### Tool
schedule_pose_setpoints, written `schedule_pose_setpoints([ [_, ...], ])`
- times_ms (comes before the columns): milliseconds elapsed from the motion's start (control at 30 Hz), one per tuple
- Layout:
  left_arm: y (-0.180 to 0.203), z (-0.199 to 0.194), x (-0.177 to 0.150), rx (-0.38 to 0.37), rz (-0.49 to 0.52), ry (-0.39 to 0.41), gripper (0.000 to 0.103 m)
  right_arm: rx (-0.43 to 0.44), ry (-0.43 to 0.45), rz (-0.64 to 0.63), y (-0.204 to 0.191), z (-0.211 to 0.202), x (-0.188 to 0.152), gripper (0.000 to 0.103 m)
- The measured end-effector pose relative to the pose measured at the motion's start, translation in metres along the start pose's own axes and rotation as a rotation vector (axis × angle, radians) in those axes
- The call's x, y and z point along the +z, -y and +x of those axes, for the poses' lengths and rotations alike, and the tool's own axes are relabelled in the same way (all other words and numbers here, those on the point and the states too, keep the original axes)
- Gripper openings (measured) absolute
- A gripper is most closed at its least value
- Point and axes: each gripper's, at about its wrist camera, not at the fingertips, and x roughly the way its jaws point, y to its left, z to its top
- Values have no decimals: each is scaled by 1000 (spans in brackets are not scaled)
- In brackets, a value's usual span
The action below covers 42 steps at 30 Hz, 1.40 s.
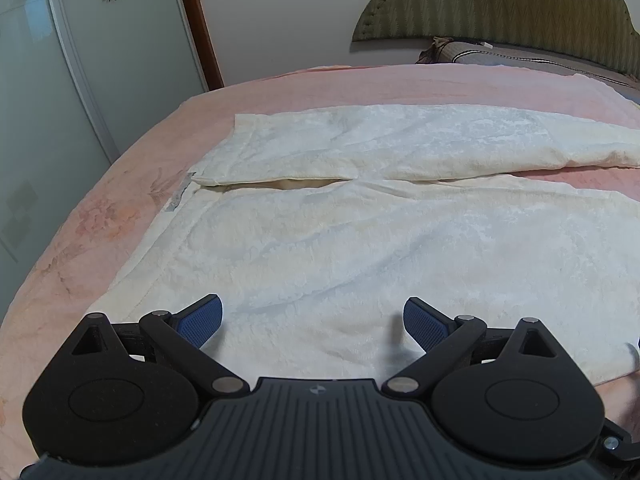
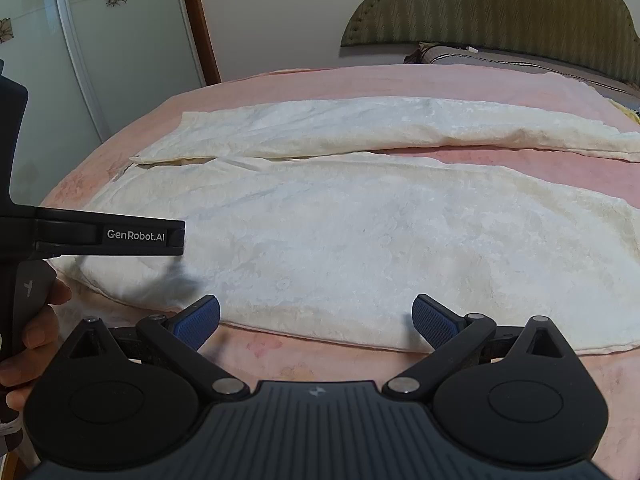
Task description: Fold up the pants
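Nearest: left tool (image 1: 313, 322) w/ its blue pads (image 1: 202, 322) spread wide apart, nothing between them, hovering over the waist end of the pants (image 1: 360, 240); can't tell if the tips touch the cloth. Right tool (image 2: 316, 322) likewise wide apart, gripping nothing, poised at the near edge of the pants (image 2: 360, 248), over the hem line where cream fabric meets the pink bedspread (image 2: 260, 350).

In the right wrist view the left tool (image 2: 178, 236) shows side-on at the left edge w/ a "GenRobot.AI" label, over the waist corner. A hand (image 2: 34, 332) wraps its handle; only some fingers visible, rest cut off by the frame.

Pants: cream, plush-looking, laid flat on the bed, waist to the left, both legs running off right. Legs lie side by side, a strip of pink showing between them further right. Leg ends are cut off at the right edge.

Farther back: pillow (image 1: 520, 54) against a green padded headboard (image 1: 500, 4), partly hidden. Far left, frosted wardrobe door (image 1: 48, 60) w/ flower decals.
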Motion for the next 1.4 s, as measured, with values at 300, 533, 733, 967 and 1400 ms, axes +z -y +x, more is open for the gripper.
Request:
schedule_pose_setpoints([
  [300, 0, 2, -1, -3, -5, -7, 99, 3, 0, 1, 1, -1, 0, 103],
  [533, 0, 3, -1, -1, -3, -7, 99, 28, 10, -13, -1, -3, -3, 103],
  [733, -1, 3, -1, -4, -3, -9, 99, 25, 15, -43, -5, -4, -1, 103],
  [967, -1, 3, -1, -6, -4, -9, 99, 26, 13, -42, -4, -4, -1, 103],
  [1400, -4, 6, 1, 5, -3, -15, 99, 62, 22, -68, -5, -5, -2, 103],
])
